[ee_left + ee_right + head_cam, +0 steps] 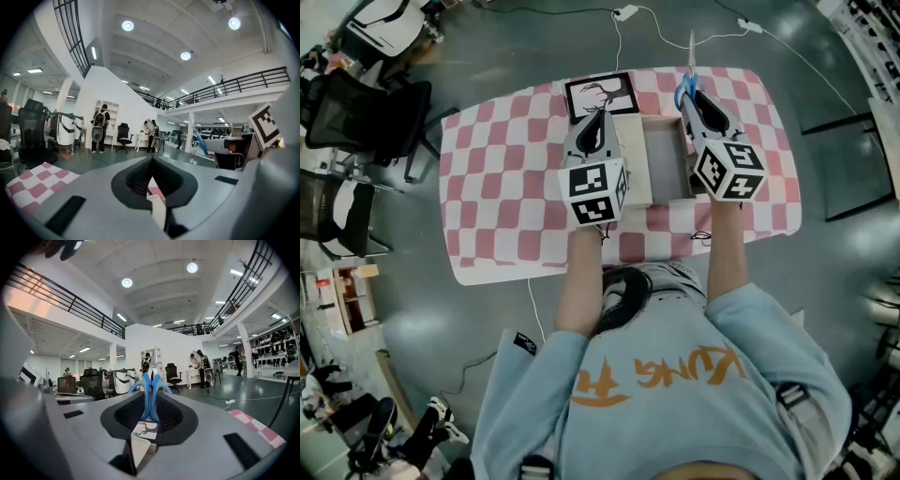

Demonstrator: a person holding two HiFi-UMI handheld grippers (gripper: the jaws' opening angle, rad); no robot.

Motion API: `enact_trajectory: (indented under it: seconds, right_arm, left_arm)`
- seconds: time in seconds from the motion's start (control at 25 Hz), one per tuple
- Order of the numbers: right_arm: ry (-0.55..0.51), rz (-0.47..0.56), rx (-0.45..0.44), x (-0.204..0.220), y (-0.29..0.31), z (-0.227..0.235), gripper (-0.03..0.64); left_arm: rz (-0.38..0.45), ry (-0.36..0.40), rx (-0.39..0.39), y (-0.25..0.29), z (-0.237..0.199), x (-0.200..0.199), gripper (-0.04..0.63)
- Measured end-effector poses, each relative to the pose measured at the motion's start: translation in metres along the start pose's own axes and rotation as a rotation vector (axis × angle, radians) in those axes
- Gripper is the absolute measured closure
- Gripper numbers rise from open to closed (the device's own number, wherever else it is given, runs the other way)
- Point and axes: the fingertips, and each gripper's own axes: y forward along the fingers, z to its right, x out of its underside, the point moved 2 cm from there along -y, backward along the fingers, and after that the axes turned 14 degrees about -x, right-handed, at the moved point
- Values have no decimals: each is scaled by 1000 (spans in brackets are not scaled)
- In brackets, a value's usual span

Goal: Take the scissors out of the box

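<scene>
Blue-handled scissors (688,82) hang above the far edge of the table, blades pointing away from me. My right gripper (692,96) is shut on their handles. In the right gripper view the blue handles (150,397) stand upright, clamped between the jaws, with the blades rising behind them. An open grey-white box (638,169) lies on the checkered cloth between my two grippers. My left gripper (598,116) hovers over the box's left side. Its jaws meet at the tips (152,161) with nothing between them.
A lid with a deer picture (602,96) lies at the table's far edge, left of the scissors, and shows under the right jaws (146,428). The red-and-white cloth (497,187) covers the table. Office chairs (366,112) stand at the left. Cables and a power strip (626,12) lie on the floor beyond.
</scene>
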Motion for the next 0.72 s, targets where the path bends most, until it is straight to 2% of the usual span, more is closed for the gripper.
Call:
enact_trajectory:
  seconds: [0.72]
  right_arm:
    - [-6,-11,9,6,-3,3,537]
  left_arm:
    - [-24,-13,0,1,1,11,578]
